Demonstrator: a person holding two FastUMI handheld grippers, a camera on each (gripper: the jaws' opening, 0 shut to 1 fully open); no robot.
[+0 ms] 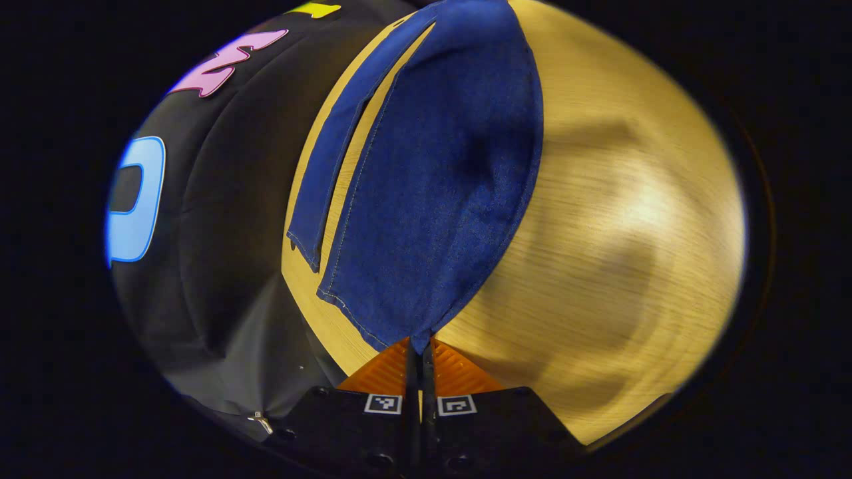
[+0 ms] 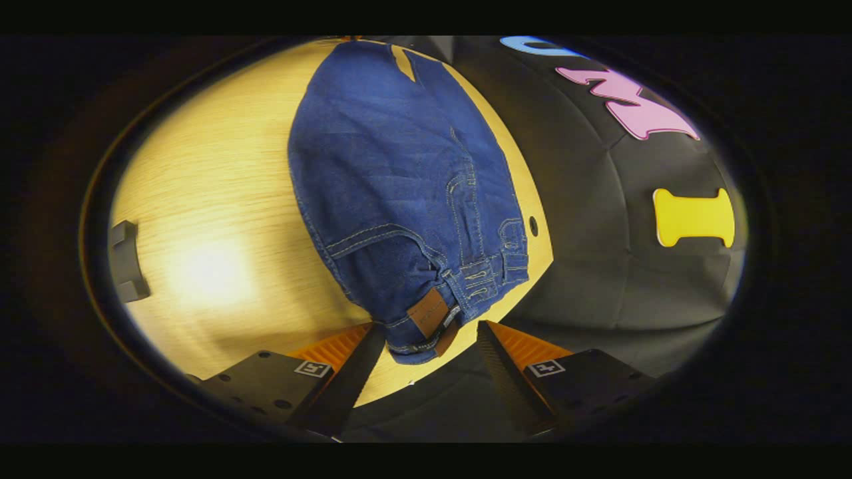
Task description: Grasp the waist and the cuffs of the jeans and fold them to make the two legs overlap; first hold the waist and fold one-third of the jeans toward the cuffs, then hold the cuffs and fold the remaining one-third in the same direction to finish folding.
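Dark blue jeans (image 1: 439, 186) lie on a light wooden table (image 1: 632, 219). In the left gripper view my left gripper (image 1: 421, 349) is shut on the cuff corner of the upper leg, which is lifted toward the camera; the other leg (image 1: 333, 173) lies flat to its left along the table edge. In the right gripper view the waist end of the jeans (image 2: 399, 193) faces me, with a brown leather patch (image 2: 429, 311) on the waistband. My right gripper (image 2: 429, 332) is open, its fingers standing either side of the waistband corner without pressing it.
The table edge runs close beside the jeans, with the black cloth wall (image 2: 612, 253) just beyond. A small dark block (image 2: 126, 261) sits at the table's far left in the right gripper view. A round hole (image 2: 533, 225) shows in the tabletop near the waistband.
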